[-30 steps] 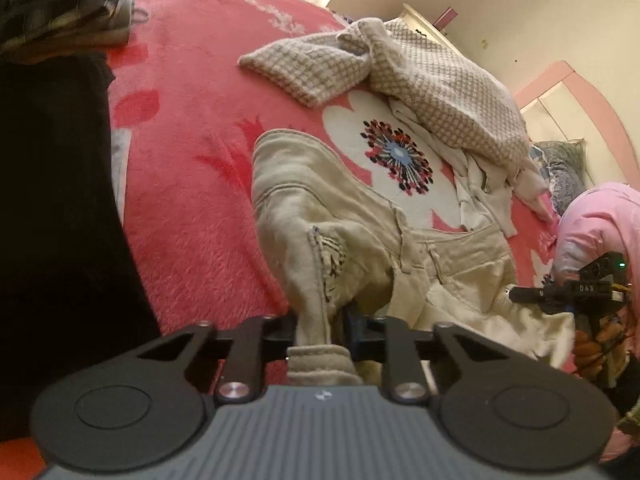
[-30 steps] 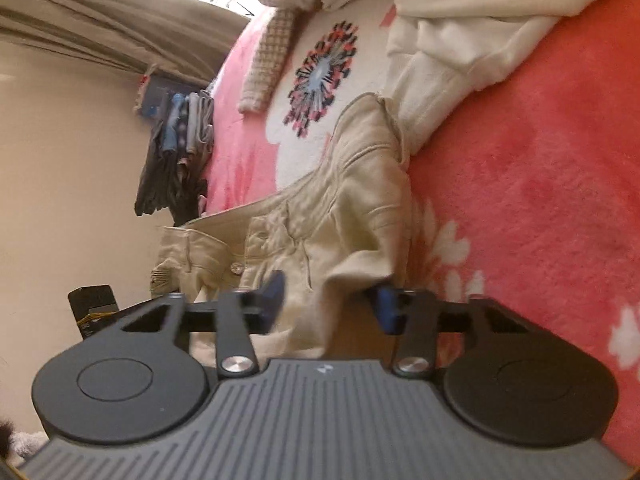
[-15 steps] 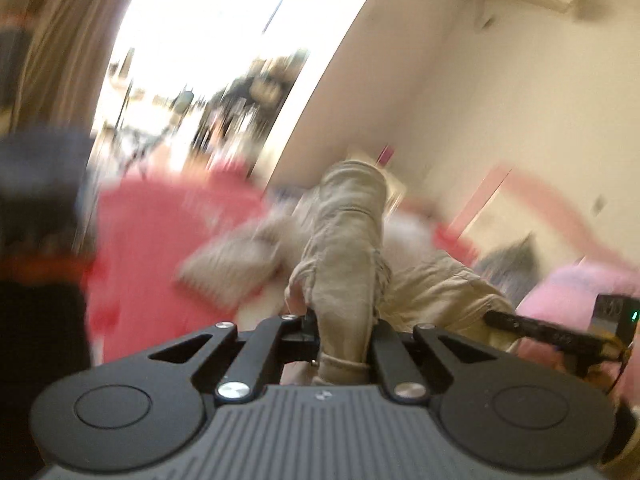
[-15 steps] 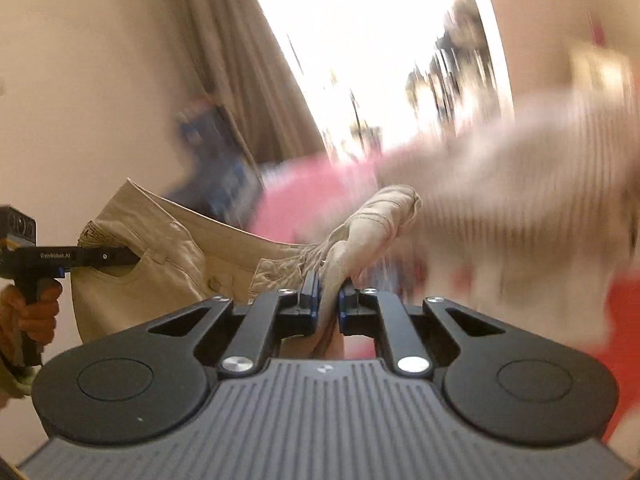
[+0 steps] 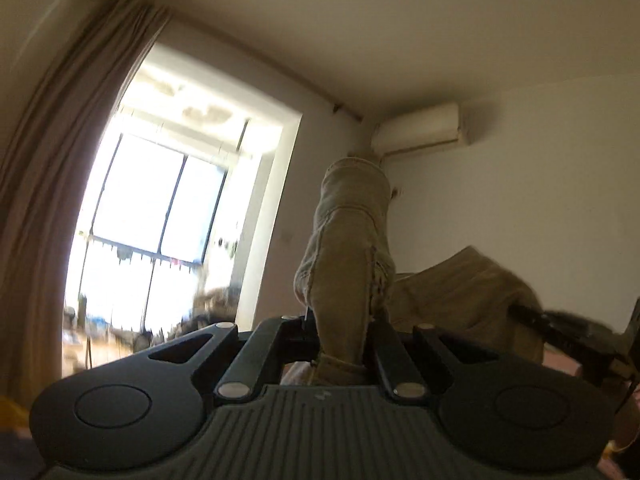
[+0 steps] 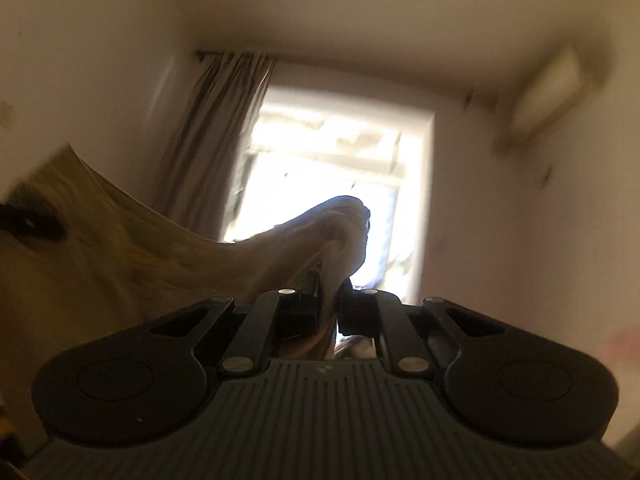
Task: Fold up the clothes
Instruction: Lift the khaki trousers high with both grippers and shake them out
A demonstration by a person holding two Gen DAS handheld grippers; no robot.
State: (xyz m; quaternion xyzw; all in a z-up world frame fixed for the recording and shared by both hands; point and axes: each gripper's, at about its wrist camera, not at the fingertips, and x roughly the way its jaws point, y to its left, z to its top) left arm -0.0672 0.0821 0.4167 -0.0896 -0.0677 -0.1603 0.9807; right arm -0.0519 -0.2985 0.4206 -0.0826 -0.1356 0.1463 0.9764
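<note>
Window [image 5: 160, 232]: filled my left view from nine to eleven o'clock, curtain [image 5: 60, 184] beside it.
Trousers [image 5: 348, 264]: beige, off the bed, hung between my two grippers; a bunched fold stood toward twelve o'clock in each view.
Left gripper [image 5: 344, 344]: closed tight on the cloth.
Right gripper [image 6: 330, 308]: jaws had just been closing, cloth pinched between them.
Handling note: I judged it best to keep both grips firm, spread apart, and shake the trousers flat before laying them down.
</note>
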